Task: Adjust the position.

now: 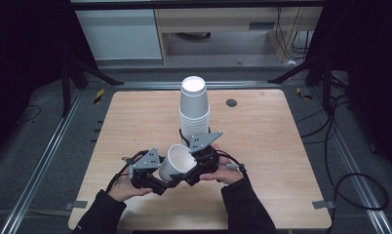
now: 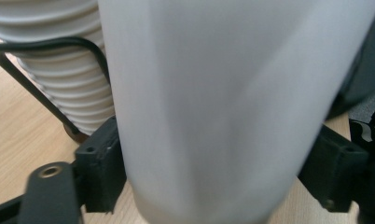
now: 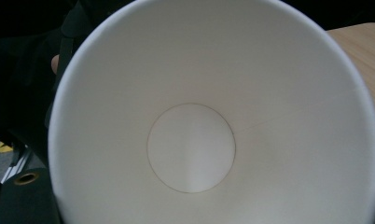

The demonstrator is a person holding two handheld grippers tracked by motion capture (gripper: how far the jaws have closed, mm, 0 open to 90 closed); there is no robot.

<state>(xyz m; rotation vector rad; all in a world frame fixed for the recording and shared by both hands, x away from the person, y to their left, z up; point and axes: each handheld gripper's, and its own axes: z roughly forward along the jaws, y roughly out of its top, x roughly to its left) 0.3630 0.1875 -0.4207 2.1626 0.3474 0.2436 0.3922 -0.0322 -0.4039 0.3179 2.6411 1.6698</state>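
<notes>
High view: loose paper cup (image 1: 177,161) lies tilted between both grippers, mouth facing right gripper (image 1: 200,171) (grip state unclear), base end between left gripper (image 1: 157,184) jaws, part-open, straddling it, stack (image 1: 194,109) just behind.

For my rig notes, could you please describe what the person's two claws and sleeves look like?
Both the left claw and the right claw are black, and each carries a grey three-cornered plate with small holes on top. Thin black cables trail from them. The jaws are blocky black pieces. The person wears dark long sleeves.

Wooden table (image 1: 262,146), grey floor (image 1: 52,126), pale cabinet (image 1: 118,31), dark surroundings
</notes>
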